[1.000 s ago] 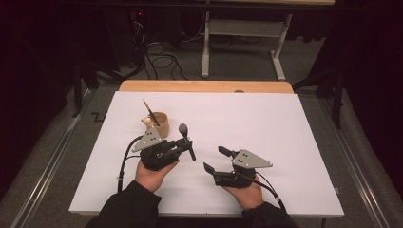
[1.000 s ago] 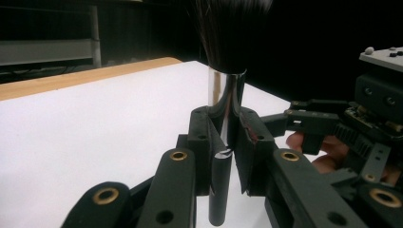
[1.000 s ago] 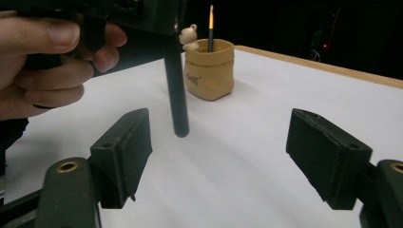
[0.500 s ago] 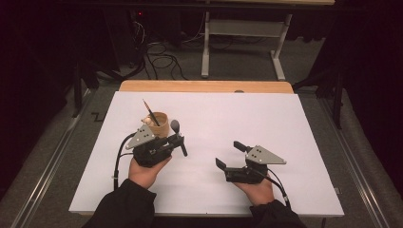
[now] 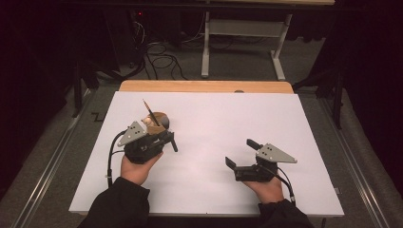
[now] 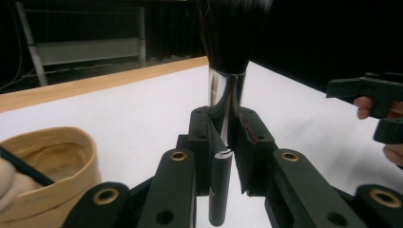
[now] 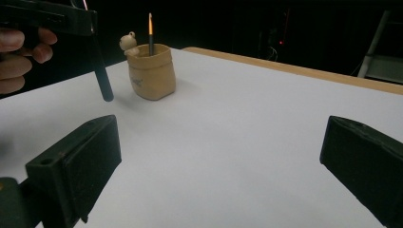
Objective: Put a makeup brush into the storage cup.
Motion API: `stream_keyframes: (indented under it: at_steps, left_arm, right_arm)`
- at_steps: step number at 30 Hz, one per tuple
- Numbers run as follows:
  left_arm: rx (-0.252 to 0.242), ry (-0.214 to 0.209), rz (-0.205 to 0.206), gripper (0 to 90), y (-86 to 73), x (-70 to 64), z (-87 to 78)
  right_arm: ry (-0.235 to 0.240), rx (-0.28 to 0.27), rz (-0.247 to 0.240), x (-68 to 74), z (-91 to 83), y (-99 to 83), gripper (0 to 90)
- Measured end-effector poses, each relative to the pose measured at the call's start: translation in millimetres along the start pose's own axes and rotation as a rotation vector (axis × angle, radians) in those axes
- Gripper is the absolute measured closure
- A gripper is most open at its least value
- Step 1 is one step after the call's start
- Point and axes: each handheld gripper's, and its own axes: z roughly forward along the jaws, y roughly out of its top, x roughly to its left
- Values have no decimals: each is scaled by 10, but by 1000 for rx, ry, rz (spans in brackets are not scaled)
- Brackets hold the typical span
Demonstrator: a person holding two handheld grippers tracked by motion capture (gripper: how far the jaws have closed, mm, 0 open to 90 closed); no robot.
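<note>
One black-bristled brush with a silver ferrule point(image 6: 227, 90) is clamped in the left gripper point(image 5: 159, 137), beside one tan pouch-shaped pot point(image 5: 157, 118) holding one pencil point(image 5: 148, 110), near the white worktop's point(image 5: 218, 118) left edge; the right gripper's point(image 5: 240, 153) jaws stand apart.

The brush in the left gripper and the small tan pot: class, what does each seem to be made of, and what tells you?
Brush: dark, fine bristles, a shiny metal-looking collar with mirror-like reflections, and a matt black handle, perhaps plastic or painted wood. Small pot: matt tan with creased, sack-like sides; probably glazeless ceramic or resin, possibly stiff fabric. Left gripper clamps the brush.
</note>
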Motion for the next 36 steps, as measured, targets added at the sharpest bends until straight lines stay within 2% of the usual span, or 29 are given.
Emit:
stream_keyframes:
  at_steps: [22, 33, 36]
  left_arm:
    - [-24, 101, -35, 780, 10, 267, -195]
    - [-29, 100, -56, 780, 36, 307, -188]
    - [-37, 101, -65, 780, 84, 316, -166]
  right_arm:
    - [-61, -16, 9, -203, -213, -13, 5]
    - [-77, -8, 8, -271, -269, -43, 5]
    - [-82, 24, -17, -271, -275, -75, 5]
